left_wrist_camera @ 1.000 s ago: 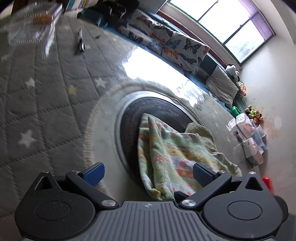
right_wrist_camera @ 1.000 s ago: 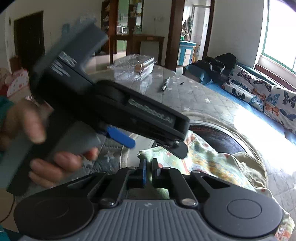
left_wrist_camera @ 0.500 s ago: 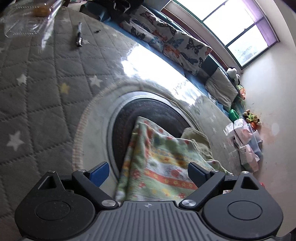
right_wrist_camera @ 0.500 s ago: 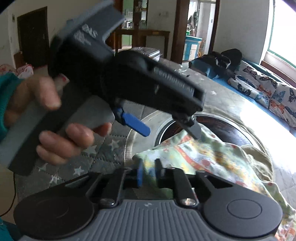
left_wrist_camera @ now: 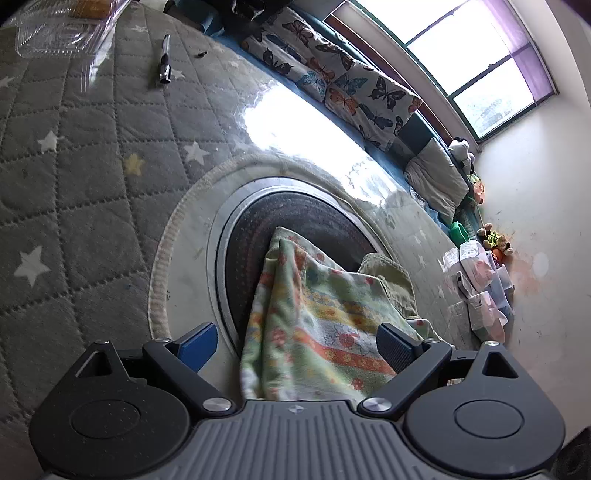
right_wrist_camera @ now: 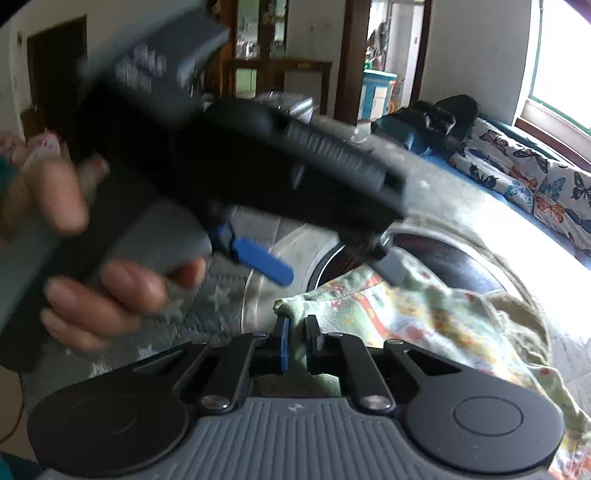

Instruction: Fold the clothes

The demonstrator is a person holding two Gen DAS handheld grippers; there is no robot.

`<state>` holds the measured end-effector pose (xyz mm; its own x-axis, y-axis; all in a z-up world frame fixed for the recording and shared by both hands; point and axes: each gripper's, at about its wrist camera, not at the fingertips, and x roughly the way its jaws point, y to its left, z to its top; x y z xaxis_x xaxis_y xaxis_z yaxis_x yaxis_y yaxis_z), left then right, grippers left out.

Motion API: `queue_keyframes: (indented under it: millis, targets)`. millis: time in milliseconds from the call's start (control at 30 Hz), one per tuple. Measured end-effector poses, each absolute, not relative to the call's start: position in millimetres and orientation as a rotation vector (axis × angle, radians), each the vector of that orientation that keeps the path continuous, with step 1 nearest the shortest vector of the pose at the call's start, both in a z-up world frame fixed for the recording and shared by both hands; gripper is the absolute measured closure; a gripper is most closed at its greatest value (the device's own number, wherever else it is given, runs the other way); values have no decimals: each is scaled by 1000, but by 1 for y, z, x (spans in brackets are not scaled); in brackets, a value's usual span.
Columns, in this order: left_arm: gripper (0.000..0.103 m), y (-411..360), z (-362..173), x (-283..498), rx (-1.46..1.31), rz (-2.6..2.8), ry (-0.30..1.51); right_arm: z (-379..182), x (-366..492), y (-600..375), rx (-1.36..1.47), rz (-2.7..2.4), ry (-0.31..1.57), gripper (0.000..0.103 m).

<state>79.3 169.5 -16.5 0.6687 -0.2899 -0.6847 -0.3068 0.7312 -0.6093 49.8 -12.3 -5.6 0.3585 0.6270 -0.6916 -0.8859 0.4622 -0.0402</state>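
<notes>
A green flowered garment lies over the round dark glass centre of the table, with an olive cloth under it. My left gripper is open, its fingers either side of the garment's near end. In the right wrist view my right gripper is shut on the garment's corner. The garment trails to the right. The left gripper, held in a hand, hovers open just above that corner.
A grey quilted star cloth covers the table. A clear plastic box and a pen lie at the far side. A butterfly-print sofa stands under the window. Boxes and toys sit by the right wall.
The left gripper has moved forward and down over the garment, staying open. The right gripper has lifted the garment's corner a little and keeps its grip.
</notes>
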Motion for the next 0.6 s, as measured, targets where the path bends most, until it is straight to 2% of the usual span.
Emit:
queue_keyframes:
  millis: [200,267,300,467,567,600]
  targets:
    - [10,162,-22,89,-826,-28,872,12,51,-30,-382,1006,644,96]
    - [23,159,-24,94,-844,-62,867,15,51,-35,-366,1004,643,96]
    - [27,157,-25,96,-857,-76,868,16,50,-37,-361,1004,641,96]
    - [64,158,-35,101,-929,-90,866,17,48,-46,-358,1008,642,96]
    - [78,159,-39,100,-938,-80,862,16,50,-49,-343,1000,654,94]
    - [80,159,-40,99,-940,-75,862,16,51,-50,-334,995,659,90]
